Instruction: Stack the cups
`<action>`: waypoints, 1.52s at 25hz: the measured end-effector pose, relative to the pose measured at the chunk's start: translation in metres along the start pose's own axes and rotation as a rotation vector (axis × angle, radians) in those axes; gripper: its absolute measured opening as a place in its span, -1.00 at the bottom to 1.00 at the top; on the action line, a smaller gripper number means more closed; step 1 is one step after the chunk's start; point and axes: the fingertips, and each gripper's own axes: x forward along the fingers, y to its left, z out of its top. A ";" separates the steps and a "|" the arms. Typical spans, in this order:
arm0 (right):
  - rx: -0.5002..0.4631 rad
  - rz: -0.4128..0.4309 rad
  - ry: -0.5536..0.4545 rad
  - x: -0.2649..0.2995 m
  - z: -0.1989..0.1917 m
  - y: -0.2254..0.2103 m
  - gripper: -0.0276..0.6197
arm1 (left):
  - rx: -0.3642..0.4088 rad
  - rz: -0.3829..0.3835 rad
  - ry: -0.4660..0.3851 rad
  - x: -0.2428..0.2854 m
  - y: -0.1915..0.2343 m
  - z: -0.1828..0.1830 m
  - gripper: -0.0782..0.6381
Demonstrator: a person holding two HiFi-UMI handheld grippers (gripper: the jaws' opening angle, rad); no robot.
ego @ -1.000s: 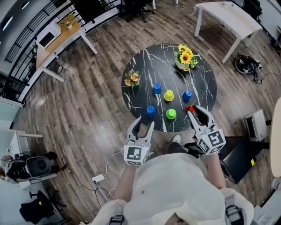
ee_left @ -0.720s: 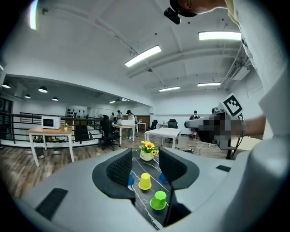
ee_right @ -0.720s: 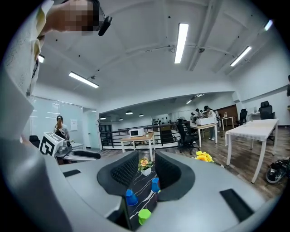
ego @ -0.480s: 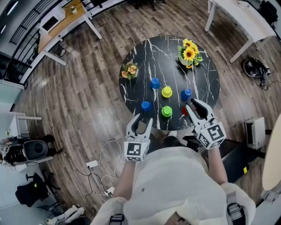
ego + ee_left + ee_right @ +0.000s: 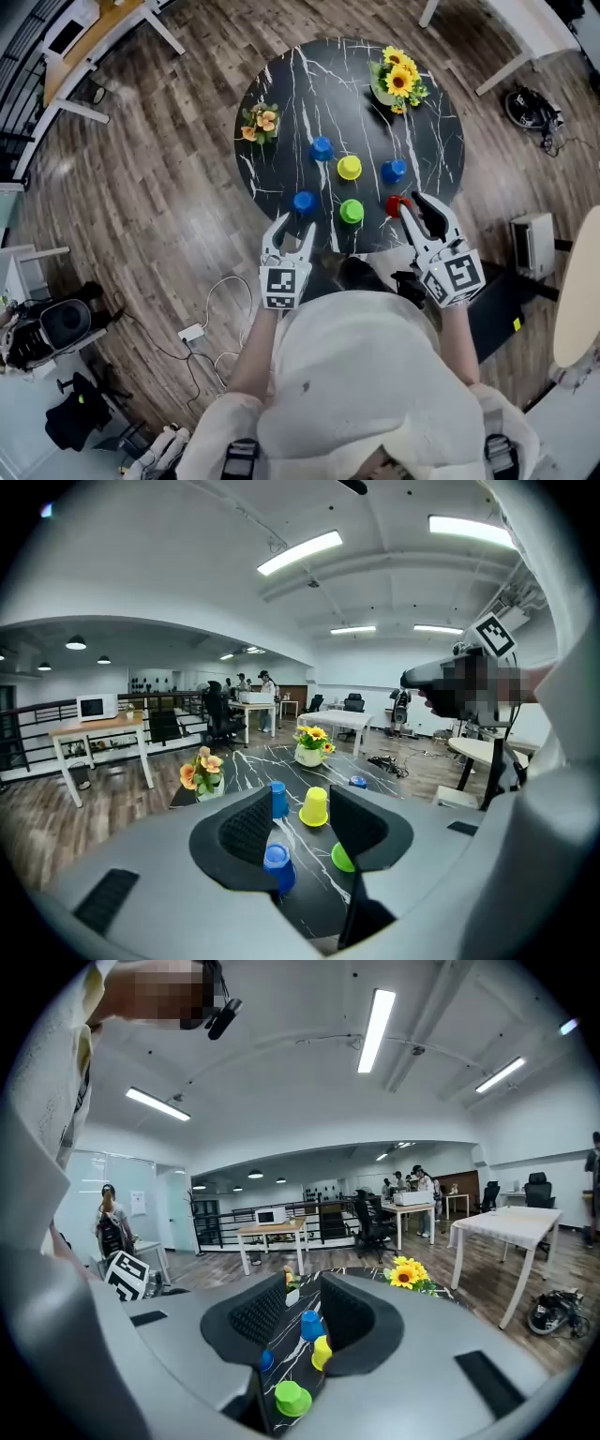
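Head view: six small plastic cups stand apart and unstacked on the round black marble worktop (image 5: 281,84). The far blue cup (image 5: 322,148), the yellow cup (image 5: 349,167) and the right blue cup (image 5: 394,172) form the back row. The near blue cup (image 5: 304,202), the green cup (image 5: 352,211) and the red cup (image 5: 395,203) sit towards the near edge. The gripper views show them mouth-down, bases up.

The left hand-held gripper (image 5: 292,225) hovers just before the near blue cup. Its jaws have just been opening a little wider and stand spread on nothing. The right hand-held gripper (image 5: 414,202) is just beside the red cup, its jaws moderately apart and empty.
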 end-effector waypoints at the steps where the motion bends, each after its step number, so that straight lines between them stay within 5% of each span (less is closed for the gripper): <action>1: 0.005 -0.018 0.008 0.002 -0.002 0.001 -0.53 | 0.002 -0.016 0.013 0.005 0.005 -0.005 -0.21; 19: 0.054 -0.286 0.077 0.003 -0.029 0.013 -0.53 | 0.096 -0.208 0.270 0.082 0.042 -0.111 -0.12; 30: 0.088 -0.437 0.089 -0.038 -0.045 0.005 -0.53 | 0.121 -0.230 0.336 0.106 0.039 -0.140 -0.07; 38: 0.100 -0.460 0.087 -0.048 -0.048 0.004 -0.53 | 0.122 -0.235 0.356 0.109 0.032 -0.145 -0.11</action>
